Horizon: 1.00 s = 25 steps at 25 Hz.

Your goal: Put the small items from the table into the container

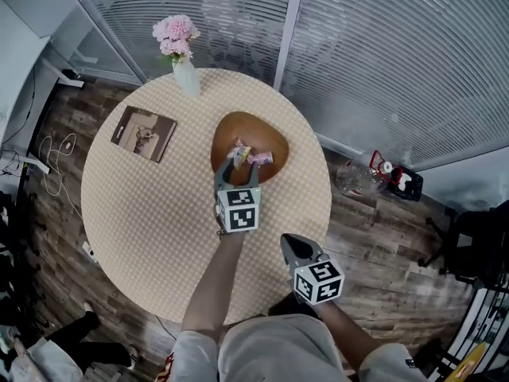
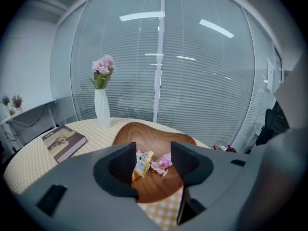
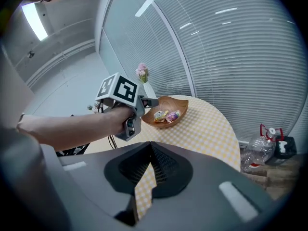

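Head view: round table with yellow-white checked cloth (image 1: 159,221) fills the centre, and the brown wooden bowl (image 1: 274,138) sits at its upper right part. The left gripper (image 1: 237,169) hangs at the bowl's near rim with its jaws apart and nothing pressed between the pads. In the left gripper view the gap frames the yellow snack packet (image 2: 143,162) and the pink snack packet (image 2: 165,161), both lying in the bowl, touching each other. The right gripper (image 1: 288,241) is at lower right near the table edge, well apart from the bowl, jaws closed together and empty; only checked cloth shows past them in its own view. The dark book (image 1: 144,133) at the left and the white vase of pink flowers (image 1: 184,74) at the top are apart from the action. No other loose small item is visible on the cloth, so the task looks about finished. The step looks like a release and pull-back: leave the jaws wide, lift up before drawing back, and avoid hooking the yellow packet by the left pad or nudging the rim.
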Available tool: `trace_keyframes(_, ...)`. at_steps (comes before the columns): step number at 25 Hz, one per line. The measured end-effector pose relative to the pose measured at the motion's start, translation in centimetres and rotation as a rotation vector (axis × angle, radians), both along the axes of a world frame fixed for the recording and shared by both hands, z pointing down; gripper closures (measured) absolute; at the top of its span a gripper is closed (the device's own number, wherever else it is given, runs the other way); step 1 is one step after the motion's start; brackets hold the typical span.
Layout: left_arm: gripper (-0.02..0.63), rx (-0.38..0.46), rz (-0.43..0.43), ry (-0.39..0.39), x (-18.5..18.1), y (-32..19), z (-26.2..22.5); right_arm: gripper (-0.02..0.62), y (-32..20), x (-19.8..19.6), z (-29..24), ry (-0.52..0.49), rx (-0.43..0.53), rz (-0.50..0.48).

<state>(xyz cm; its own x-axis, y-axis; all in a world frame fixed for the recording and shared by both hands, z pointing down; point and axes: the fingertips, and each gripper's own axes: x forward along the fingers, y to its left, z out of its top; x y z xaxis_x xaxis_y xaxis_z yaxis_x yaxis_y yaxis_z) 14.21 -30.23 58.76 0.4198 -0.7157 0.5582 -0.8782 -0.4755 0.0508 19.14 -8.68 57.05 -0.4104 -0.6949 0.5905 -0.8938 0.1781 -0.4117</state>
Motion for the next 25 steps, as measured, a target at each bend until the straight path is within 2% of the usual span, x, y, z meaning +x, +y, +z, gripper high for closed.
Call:
trace_keyframes(5,0.404,0.099,-0.048,0.1,-5.9,3.7,-5.1,0.594,-1.4,-3.4,-1.9,-0.001,0.058,-0.059)
trace_keyframes(7,0.466,0.14,-0.072,0.105,-9.2,5.7,-6.8,0.594,-1.6,-5.5,-2.8,0.002,0.084,-0.091)
trace_keyframes(9,0.58,0.171,-0.101,0.098,-12.4,7.8,-7.9,0.594,-1.5,-7.8,-3.6,0.004,0.106,-0.125)
trace_keyframes(12,0.6,0.188,-0.137,0.097,-16.6,10.7,-9.1,0.594,-0.9,-11.4,-4.7,0.008,0.141,-0.177)
trace_keyframes(19,0.6,0.124,-0.194,0.108,-23.0,18.2,-8.0,0.594,2.0,-18.5,-5.9,0.01,0.188,-0.257)
trace_keyframes(25,0.6,0.059,-0.231,0.124,-25.9,23.7,-6.1,0.594,4.6,-21.8,-6.2,0.023,0.194,-0.284)
